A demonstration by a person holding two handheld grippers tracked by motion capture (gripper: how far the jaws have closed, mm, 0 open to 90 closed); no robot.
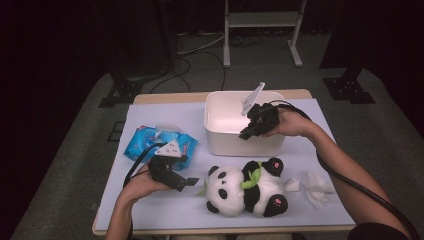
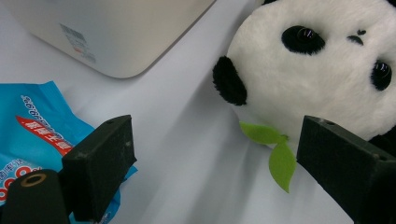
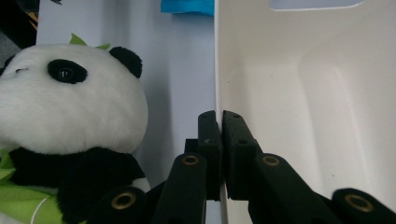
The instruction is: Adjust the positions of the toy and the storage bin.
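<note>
Right tongs [image 3: 220, 116] clamped on white bin [image 1: 220, 137] front wall; left tongs [image 2: 215, 163] apart beside panda [image 2: 322, 79]

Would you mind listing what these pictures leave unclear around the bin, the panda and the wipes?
- Bin: its floor, high view, hidden by its near wall.
- Wipes pack: print too small in the high view; cut off by the left jaw in the left gripper view.
- Panda: body cut off by the frame edge in both gripper views.
</note>
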